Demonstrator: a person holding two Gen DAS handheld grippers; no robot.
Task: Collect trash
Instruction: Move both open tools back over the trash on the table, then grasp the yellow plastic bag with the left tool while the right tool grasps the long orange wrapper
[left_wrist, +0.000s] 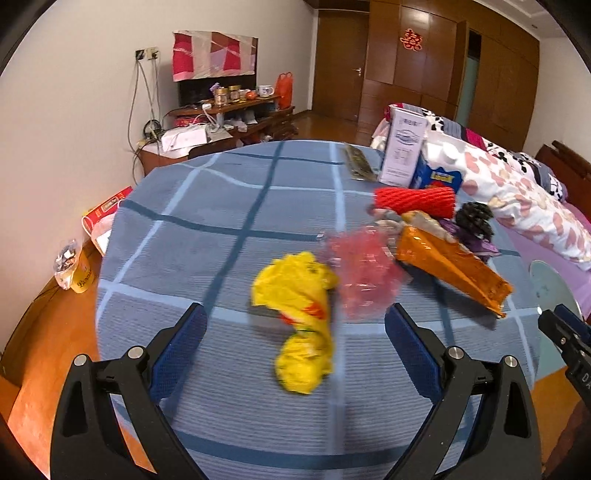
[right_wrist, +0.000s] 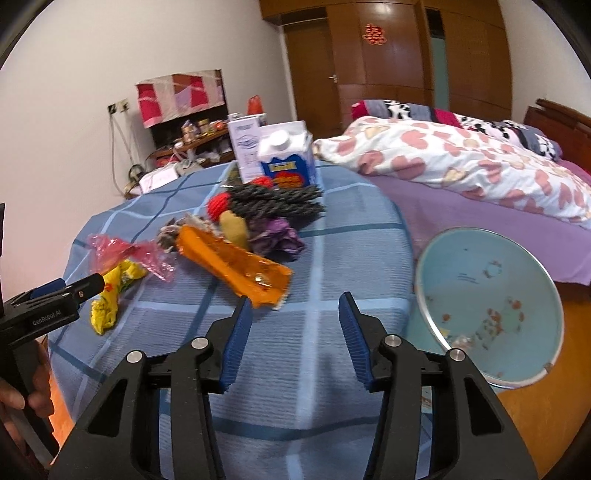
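Note:
A crumpled yellow wrapper (left_wrist: 301, 317) lies on the round table with the blue checked cloth (left_wrist: 207, 206). My left gripper (left_wrist: 295, 325) is open, its fingers either side of the wrapper, above it. Beside it lie a pink plastic bag (left_wrist: 364, 275), an orange packet (left_wrist: 452, 269), a red foam net (left_wrist: 415, 199), a purple wrapper and dark pine cones (left_wrist: 474, 218). My right gripper (right_wrist: 295, 314) is open and empty, just before the orange packet (right_wrist: 236, 267). The yellow wrapper (right_wrist: 110, 295) shows at the left there, by the left gripper's fingers (right_wrist: 74, 288).
A milk carton (right_wrist: 286, 155) and a white box (right_wrist: 243, 147) stand at the table's far side. A light blue basin (right_wrist: 491, 306) sits on the floor right of the table. A bed (right_wrist: 461, 173) lies behind it. A TV stand stands by the wall.

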